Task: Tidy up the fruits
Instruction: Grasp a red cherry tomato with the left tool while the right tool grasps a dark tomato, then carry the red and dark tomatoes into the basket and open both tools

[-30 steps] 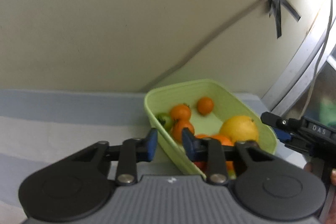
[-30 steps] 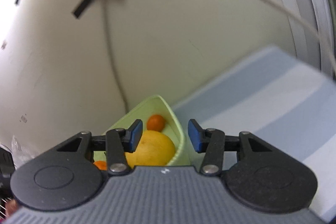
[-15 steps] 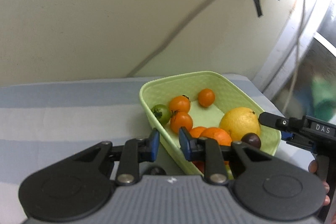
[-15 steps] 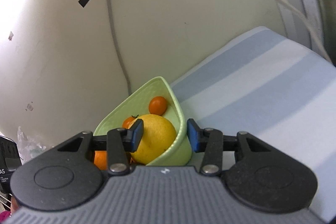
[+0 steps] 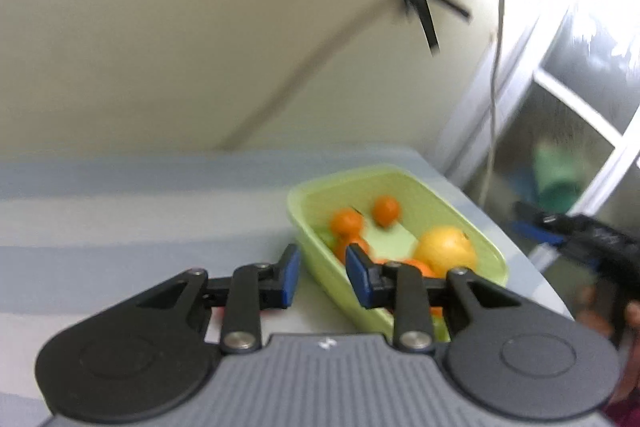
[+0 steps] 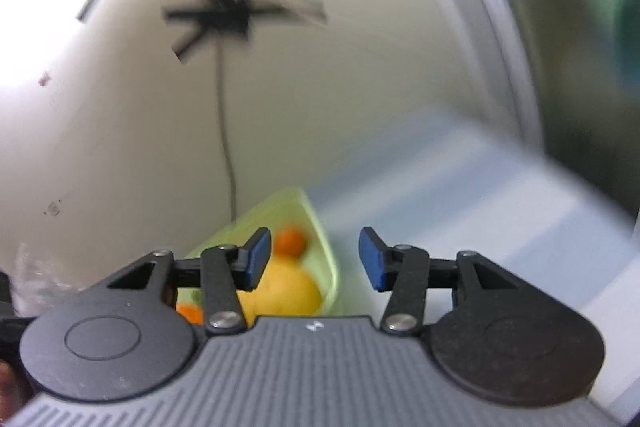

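Where the left wrist view begins, the left tongs (image 5: 319,277) are seen parted by a narrow gap, nothing being held between the blue pads. The near long wall of the green basket (image 5: 320,269) is framed by that gap, one pad lying outside the basket and the other over its inside; whether the wall is touched cannot be told through the blur. Inside the basket a large yellow citrus (image 5: 446,249) is seen toward the right end, with small orange fruits (image 5: 347,221) nearer the left wall and one more (image 5: 385,211) toward the far wall. The basket is carried by a blue-and-white striped surface (image 5: 140,227). Right of the basket, apart from it, the right tongs (image 5: 560,233) are seen blurred with a hand behind them.

In the right wrist view the right tongs (image 6: 314,259) are held wide apart and empty, above and short of the basket (image 6: 326,251), whose corner rim falls between the pads. The yellow citrus (image 6: 288,291) is partly hidden behind the left pad, and a small orange fruit (image 6: 291,241) lies beyond it in the basket corner. Beyond the basket a cream wall (image 6: 320,107) is seen with a cable (image 6: 224,131) running down it from crossed black tape (image 6: 224,17).
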Tool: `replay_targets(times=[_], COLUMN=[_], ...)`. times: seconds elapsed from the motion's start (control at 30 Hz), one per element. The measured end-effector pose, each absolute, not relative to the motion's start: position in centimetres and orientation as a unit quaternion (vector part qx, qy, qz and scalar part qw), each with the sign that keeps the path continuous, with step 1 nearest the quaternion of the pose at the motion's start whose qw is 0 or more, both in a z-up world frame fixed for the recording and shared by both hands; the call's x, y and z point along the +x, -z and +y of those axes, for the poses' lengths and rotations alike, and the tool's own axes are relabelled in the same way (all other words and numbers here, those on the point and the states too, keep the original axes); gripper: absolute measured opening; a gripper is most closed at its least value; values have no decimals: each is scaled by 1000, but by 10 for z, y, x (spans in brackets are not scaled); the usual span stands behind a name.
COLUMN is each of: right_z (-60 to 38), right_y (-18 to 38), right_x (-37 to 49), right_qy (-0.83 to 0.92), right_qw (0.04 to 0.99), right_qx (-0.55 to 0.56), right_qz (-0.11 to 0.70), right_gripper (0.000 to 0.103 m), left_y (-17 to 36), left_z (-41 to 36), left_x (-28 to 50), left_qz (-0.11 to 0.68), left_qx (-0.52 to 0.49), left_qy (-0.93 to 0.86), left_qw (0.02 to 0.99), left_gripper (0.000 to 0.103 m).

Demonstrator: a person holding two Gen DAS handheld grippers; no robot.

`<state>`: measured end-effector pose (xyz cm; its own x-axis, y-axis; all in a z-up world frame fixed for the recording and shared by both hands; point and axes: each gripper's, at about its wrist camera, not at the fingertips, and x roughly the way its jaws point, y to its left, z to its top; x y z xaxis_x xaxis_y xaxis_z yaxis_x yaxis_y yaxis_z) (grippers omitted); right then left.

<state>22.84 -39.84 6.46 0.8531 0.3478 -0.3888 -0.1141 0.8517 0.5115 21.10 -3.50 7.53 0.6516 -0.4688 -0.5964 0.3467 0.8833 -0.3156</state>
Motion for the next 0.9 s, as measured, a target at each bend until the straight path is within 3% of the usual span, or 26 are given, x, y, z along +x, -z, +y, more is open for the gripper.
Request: replay_targets(times=[0.17,0.23,0.3,0.47,0.57,0.9], right_z=[-318,-270,-222,-146,-125,-78], right_y=[-123,-129,-126,-102,-88,-62], right_x=[239,249,257,274,289,321], right_qy=[-293,-355,-399,-467,-463,-478], right_qw=[926,896,859,751,715,627], right_qx=[27,-75,-183,-367,-426,-518], right_qz=[237,257,264,289,303,332], right_gripper=[46,31,26,26,26,31], left_y=[-67,-55,-43,-24,-23,-33], left_z=[-31,-40,-47,-48,-44,2], left_x=[188,185,186,206,215,191], left_qz=[325,326,325,338,341,357], left_qx=[48,95,133,142,125,100], left_qy=[207,217,222,226,251,272], left_qw=[922,915,910,903,897,888], left_gripper=[34,36,40,41,30,30])
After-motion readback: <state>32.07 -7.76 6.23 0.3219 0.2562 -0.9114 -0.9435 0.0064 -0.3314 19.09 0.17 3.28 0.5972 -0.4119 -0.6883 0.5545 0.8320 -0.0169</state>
